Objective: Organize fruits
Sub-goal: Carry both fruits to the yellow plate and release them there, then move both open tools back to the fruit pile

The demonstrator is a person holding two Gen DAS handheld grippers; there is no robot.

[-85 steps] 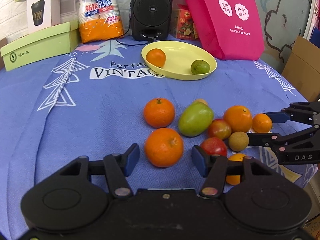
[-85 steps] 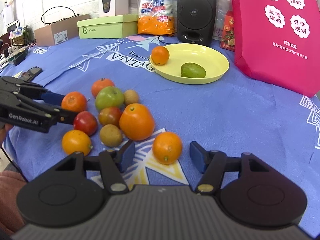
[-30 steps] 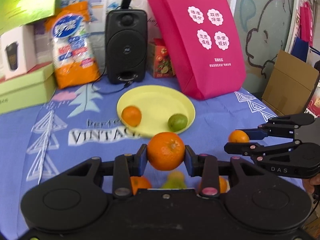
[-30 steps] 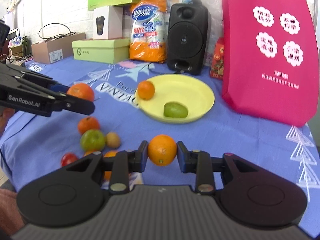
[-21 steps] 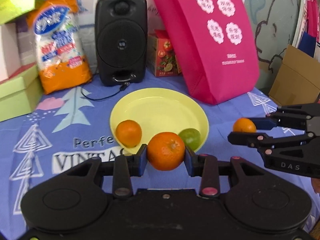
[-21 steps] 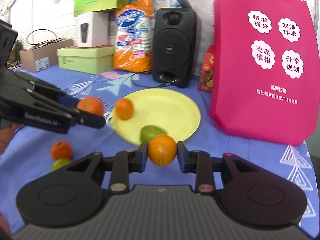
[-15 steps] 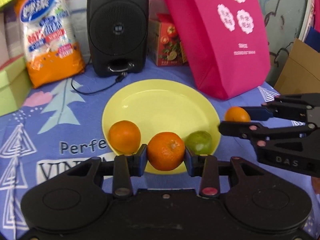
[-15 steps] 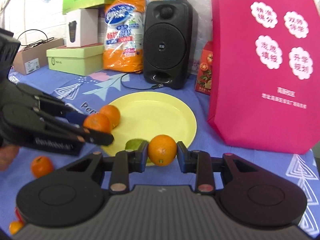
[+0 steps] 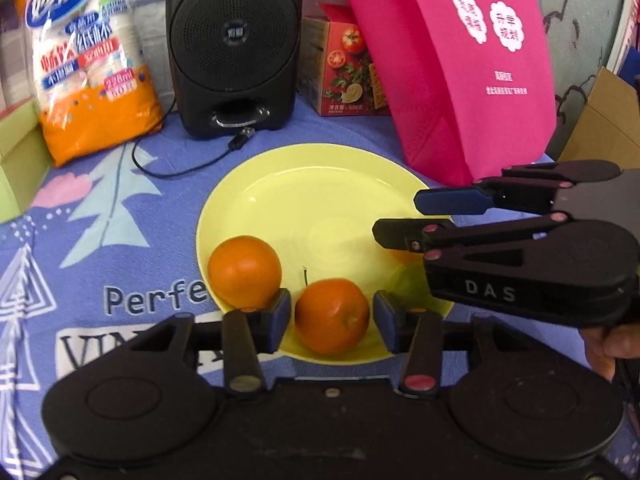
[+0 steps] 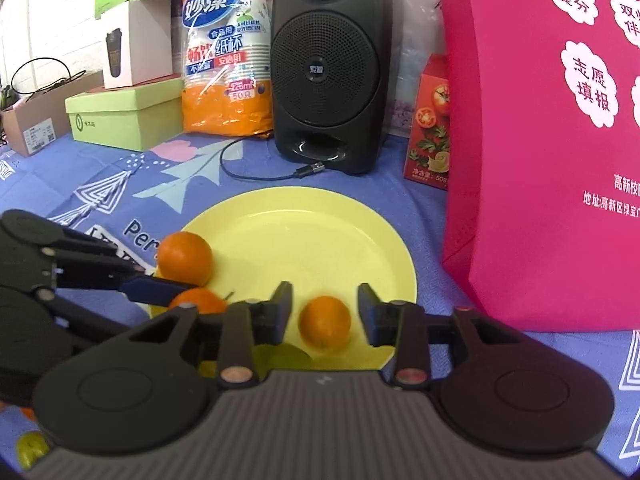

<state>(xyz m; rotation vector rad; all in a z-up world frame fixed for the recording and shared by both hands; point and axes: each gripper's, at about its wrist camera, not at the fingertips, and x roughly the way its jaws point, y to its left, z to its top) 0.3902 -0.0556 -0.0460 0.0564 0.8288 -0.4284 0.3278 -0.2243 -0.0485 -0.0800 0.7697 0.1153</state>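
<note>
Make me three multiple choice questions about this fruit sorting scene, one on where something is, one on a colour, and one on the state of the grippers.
1. Where does the black speaker stand?
A. behind the plate
B. on the plate
C. inside the pink bag

2. What colour is the plate?
A. red
B. yellow
C. white

3. How do the left gripper and right gripper stand?
A. both clamped on oranges
B. one clamped, one open
C. both open, gaps beside the fruit

Answers: 1 A, the speaker rises on the cloth beyond the plate's far rim. 2 B, its bare surface is pale yellow. 3 C, the orange and the smaller orange each sit on the plate with space to both pads.
</note>
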